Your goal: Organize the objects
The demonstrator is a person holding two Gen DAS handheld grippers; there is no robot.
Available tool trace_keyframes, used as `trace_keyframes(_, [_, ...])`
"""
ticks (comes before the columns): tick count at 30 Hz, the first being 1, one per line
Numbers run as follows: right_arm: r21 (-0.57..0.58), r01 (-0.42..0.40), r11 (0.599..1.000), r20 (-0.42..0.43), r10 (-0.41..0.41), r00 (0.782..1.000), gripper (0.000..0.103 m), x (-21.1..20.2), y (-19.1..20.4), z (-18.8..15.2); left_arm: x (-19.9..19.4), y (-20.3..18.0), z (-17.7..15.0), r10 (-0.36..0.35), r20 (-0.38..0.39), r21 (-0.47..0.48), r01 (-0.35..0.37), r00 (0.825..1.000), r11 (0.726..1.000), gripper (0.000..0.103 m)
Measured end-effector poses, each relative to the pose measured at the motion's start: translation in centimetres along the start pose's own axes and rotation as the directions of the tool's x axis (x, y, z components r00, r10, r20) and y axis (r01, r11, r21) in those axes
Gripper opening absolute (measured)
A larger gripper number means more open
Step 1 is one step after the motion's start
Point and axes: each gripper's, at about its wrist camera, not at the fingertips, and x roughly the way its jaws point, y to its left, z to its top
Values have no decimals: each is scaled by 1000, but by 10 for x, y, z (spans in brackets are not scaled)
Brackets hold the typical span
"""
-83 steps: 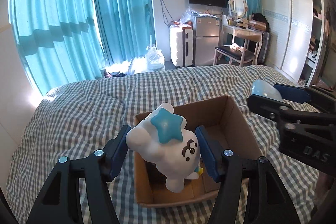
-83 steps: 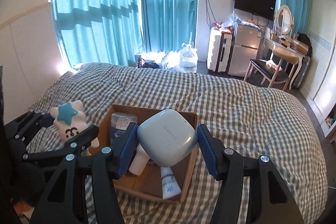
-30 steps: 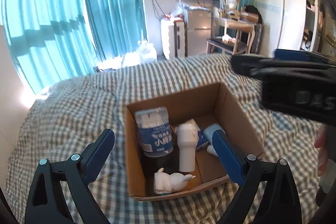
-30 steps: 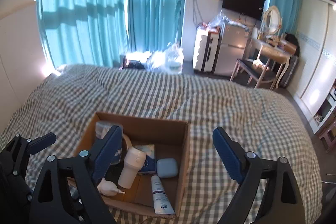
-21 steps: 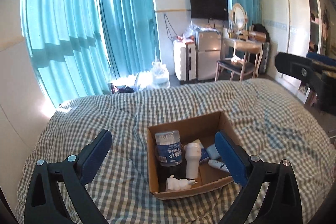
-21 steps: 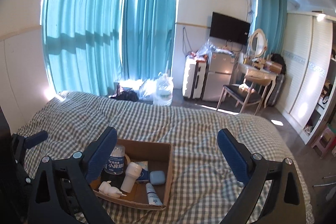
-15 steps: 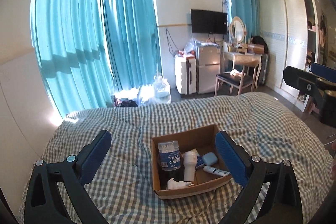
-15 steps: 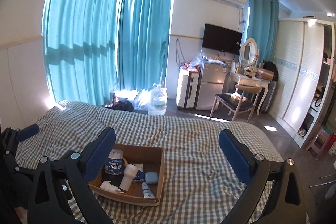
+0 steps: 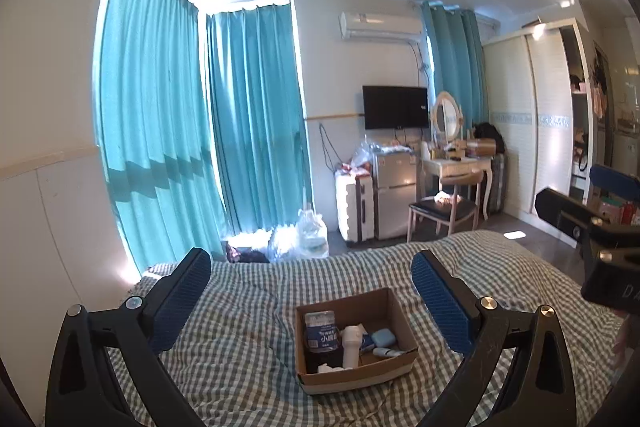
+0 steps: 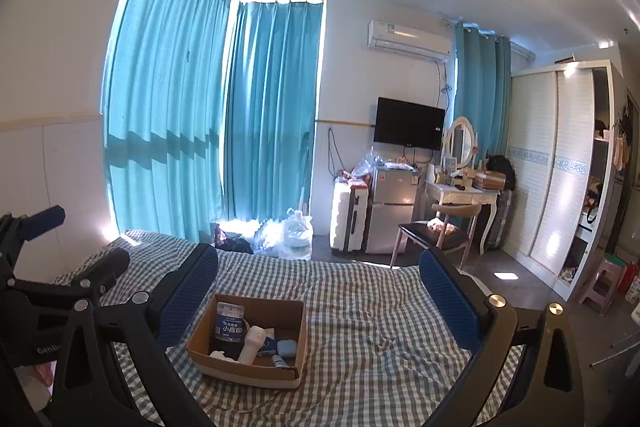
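A brown cardboard box (image 9: 394, 309) sits on the checked bed (image 9: 248, 339); it also shows in the right wrist view (image 10: 298, 321). Inside stand a blue-labelled jar (image 9: 321, 331), a white bottle (image 9: 350, 345), a pale blue case (image 9: 383, 337), a tube and a white toy (image 9: 328, 369). My left gripper (image 9: 312, 303) is open and empty, held high above and behind the box. My right gripper (image 10: 318, 299) is open and empty, also high, to the right of the box. The right gripper shows at the left view's right edge (image 9: 600, 235).
Teal curtains (image 9: 200, 155) cover the windows behind the bed. Beyond the bed's far end stand a white suitcase (image 9: 354, 205), a small fridge (image 9: 394, 195), a chair (image 9: 442, 211), a dressing table and a wardrobe (image 10: 560, 163). Bags lie on the floor (image 10: 284, 239).
Both grippers let go of the star toy and the blue case, which now lie in the box. Both then opened wide and rose up and back, so the box looks smaller.
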Motion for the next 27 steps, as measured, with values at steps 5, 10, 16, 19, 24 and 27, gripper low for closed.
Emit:
trace_keyframes(5, [27,-15,1000,34,14,999,102,-19,0,-27,-14,-2,-22,16,17,-22,-16,1000,1000,103])
trace_keyframes(10, [49,-31,998,30,29,999,102,-8,1,-74,-17,-6,-67,109,56,-44,-106,993,993,103])
trace_keyframes(16, [56,-34,998,-9,35,999,102,10,4,-143,-9,-11,-136,155,34,-34,-154,987,987,103])
trace_keyframes(19, [36,-28,999,-11,29,1000,102,14,13,-172,1,-17,-160,123,-23,-4,-123,992,992,103])
trace_keyframes(24, [-10,8,1000,-31,-8,999,102,23,28,-203,6,-24,-177,126,-50,40,-124,991,991,103])
trace_keyframes(27, [-1,-1,1000,-39,1,999,102,26,30,-209,6,-18,-178,114,-60,6,-114,992,993,103])
